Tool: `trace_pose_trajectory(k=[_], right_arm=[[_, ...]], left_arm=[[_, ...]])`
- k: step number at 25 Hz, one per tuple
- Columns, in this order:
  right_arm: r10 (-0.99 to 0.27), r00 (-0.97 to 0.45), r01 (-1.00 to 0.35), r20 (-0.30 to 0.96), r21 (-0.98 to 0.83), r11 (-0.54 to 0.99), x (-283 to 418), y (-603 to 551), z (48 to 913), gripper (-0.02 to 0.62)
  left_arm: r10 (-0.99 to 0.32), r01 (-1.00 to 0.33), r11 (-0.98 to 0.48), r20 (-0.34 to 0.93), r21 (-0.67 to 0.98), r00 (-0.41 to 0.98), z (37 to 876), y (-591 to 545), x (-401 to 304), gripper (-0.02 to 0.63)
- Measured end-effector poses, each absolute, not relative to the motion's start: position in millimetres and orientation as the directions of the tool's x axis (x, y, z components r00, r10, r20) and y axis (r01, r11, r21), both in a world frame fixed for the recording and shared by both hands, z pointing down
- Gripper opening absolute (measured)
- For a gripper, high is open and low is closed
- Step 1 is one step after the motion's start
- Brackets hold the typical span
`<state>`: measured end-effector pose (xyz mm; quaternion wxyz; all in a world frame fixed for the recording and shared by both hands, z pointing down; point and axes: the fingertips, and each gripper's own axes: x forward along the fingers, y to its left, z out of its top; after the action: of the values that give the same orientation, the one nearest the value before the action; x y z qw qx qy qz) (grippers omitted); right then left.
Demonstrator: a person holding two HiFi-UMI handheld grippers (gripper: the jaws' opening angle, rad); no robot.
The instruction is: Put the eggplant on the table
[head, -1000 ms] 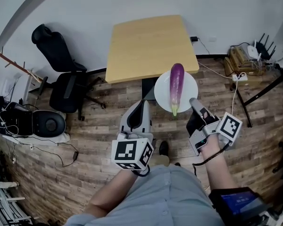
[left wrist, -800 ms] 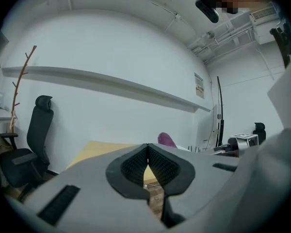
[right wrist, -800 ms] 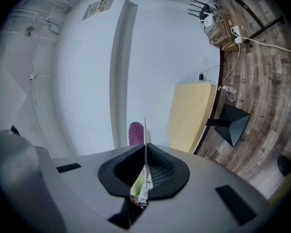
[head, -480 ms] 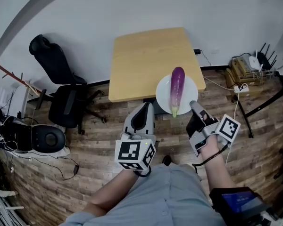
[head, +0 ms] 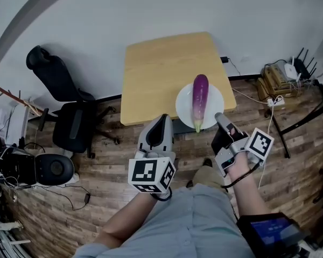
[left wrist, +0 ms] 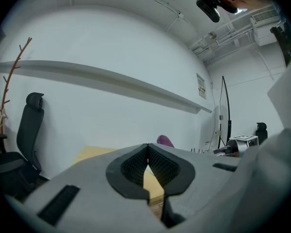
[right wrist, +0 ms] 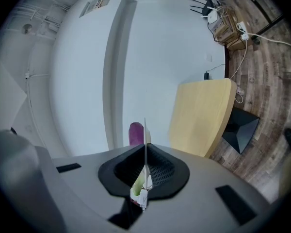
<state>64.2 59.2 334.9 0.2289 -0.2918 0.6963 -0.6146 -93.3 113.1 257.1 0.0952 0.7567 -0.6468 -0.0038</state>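
- Since a second ago, both claws had come forward, and the white round plate (head: pixel 184 106) went from hanging over the floor to overlapping the near right corner of the light wooden square surface (head: pixel 161 69).
- My right claw (head: pixel 219 118) was clamped on the plate's near rim, its edge showing as a thin white line between the pads (right wrist: pixel 157 171).
- The purple eggplant (head: pixel 199 100) lay lengthwise on that plate, green stem end toward me.
- I could not tell whether the plate touched the surface.
- My left claw (head: pixel 162 118) was closed with nothing in it, level beside the right one.
- A black office chair (head: pixel 64 104) stood well to the left.
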Motion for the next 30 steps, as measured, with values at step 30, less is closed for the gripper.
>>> trace_pose_trajectory(k=[30], right_arm=[[-0.578,-0.814,-0.132,0.055,-0.987,0.092,53,-104,349,0.012]], left_arm=[[-0.987,-0.99,-0.047,0.147,0.137,0.067,276,-42,-78,0.006]])
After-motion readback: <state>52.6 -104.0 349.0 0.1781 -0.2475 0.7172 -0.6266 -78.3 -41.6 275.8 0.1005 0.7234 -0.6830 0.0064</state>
